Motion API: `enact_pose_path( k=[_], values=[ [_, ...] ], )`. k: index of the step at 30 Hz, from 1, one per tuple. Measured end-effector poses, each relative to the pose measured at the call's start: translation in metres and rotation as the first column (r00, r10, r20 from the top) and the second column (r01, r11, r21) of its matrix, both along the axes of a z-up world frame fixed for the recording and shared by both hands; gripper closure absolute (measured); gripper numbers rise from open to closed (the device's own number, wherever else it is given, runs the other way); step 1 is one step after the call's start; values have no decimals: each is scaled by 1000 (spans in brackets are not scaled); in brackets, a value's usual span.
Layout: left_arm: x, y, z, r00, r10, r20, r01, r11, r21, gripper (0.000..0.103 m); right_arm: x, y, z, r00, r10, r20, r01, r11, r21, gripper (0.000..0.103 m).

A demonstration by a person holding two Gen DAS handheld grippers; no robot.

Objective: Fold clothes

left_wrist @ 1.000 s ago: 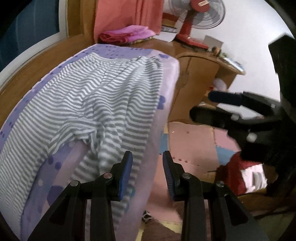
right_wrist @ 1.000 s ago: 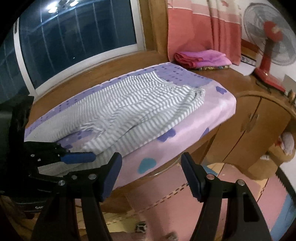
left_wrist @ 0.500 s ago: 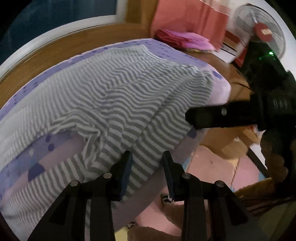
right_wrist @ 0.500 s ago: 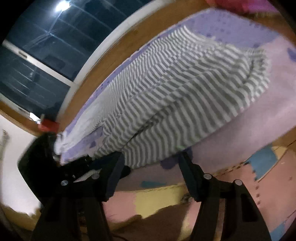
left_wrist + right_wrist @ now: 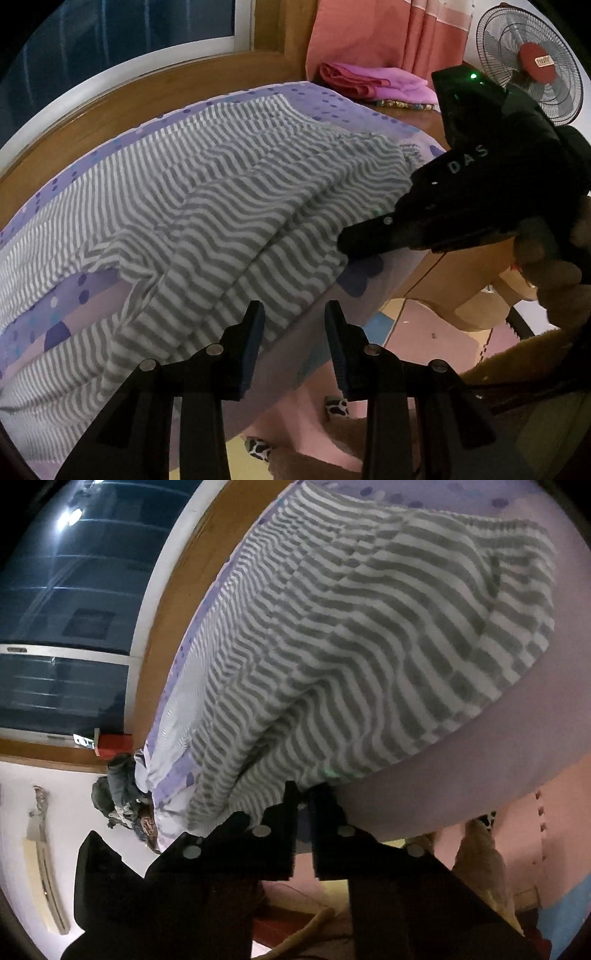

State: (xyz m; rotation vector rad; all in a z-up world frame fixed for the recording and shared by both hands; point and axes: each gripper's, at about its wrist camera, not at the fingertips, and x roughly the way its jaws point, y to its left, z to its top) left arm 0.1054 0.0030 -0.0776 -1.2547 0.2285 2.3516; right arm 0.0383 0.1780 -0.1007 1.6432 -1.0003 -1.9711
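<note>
So the striped garment (image 5: 236, 206) is spread flat over a bed with a purple dotted sheet (image 5: 325, 107), its near edge draping toward the bed's side. The right tongs (image 5: 303, 794) are pinched together right at that near hem; from the right wrist view the tips sit at the fabric's edge, and I honestly can't tell if they've caught cloth or just closed on air next to it. The left tongs (image 5: 293, 325) are partly open, nothing between them, hovering over the striped edge near the bed's side. Biggest risk imo: if the right side only nipped a thin sliver of hem (or nothing), any lift will let it slip and the fold goes lopsided. It could also have grabbed the sheet along with the garment, which would drag the bedding up too. And if the left tongs close a bit off the edge, one corner lifts alone and the fabric bunches instead of folding cleanly.
</note>
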Motion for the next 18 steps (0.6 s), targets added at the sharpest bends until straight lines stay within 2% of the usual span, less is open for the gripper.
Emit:
enact_pose_path(
  k=[4,9,12,16,18],
  values=[
    [0,7,-1,999,-24,-24,23,999,-42,69,1,2,9,1000,11,-24,-12,999,-49,101],
    [-3,12,-2,998,-29,-49,25,996,-86,67,2,2,37,991,45,-124,-51,998,-47,101],
    [-5,13,-3,996,2,-94,-14,992,-124,49,2,6,46,985,61,-160,-68,997,-37,101],
    [-12,14,-4,995,26,-91,-36,993,-110,49,4,11,51,967,125,-221,-117,992,47,101],
    [-12,13,-4,995,31,-90,-40,994,-104,49,14,10,62,922,231,-310,-158,958,241,98]
  ],
)
